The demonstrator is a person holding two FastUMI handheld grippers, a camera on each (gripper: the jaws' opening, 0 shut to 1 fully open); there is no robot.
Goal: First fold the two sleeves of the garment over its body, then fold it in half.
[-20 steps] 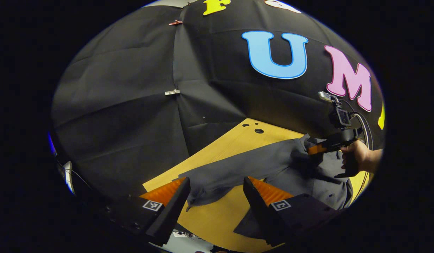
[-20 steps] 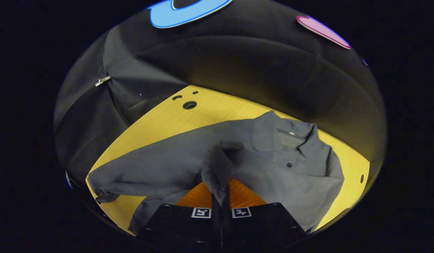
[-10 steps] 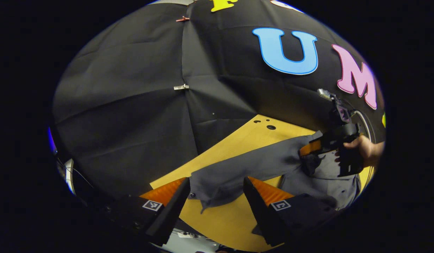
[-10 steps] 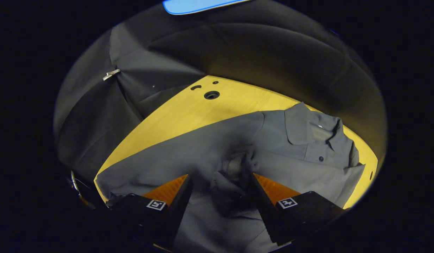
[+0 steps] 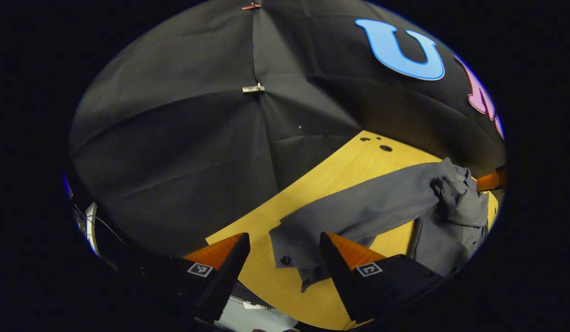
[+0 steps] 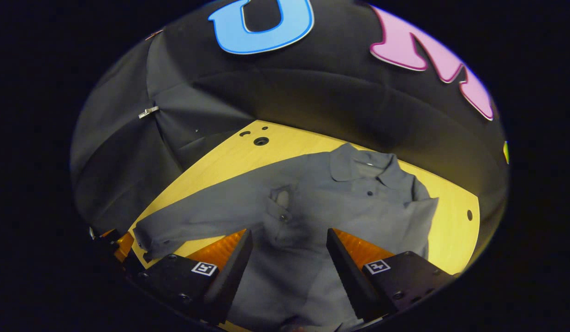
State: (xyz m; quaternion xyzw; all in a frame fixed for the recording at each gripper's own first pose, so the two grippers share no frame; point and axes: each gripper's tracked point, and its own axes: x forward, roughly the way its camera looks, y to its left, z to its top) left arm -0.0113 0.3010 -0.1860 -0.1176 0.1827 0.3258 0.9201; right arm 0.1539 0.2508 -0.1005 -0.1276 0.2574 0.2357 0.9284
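A grey collared shirt (image 6: pixel 359 203) lies face up on the yellow wooden table (image 6: pixel 229 157). One sleeve is folded across its body, and that cuff (image 6: pixel 280 214) rests just ahead of my right gripper (image 6: pixel 289 233), which is open and holds nothing. The other sleeve (image 5: pixel 368 207) stretches out flat toward the table's edge. Its buttoned cuff (image 5: pixel 294 246) lies between the spread fingers of my left gripper (image 5: pixel 284 237), which is open and hovers over it. In the right gripper view, the left gripper's fingers (image 6: pixel 121 242) show beside that cuff.
The black cloth wall, held by a metal clip (image 6: pixel 148 111), closes in behind the table. Three small holes (image 6: pixel 261 141) mark the table's far corner. The table edge (image 5: pixel 229 235) runs close beside the outstretched cuff. Bare wood (image 6: pixel 455 230) lies right of the shirt.
My right gripper opened, dropped the sleeve onto the shirt's body and drew back. My left gripper moved in until the other sleeve's cuff lay between its fingers.
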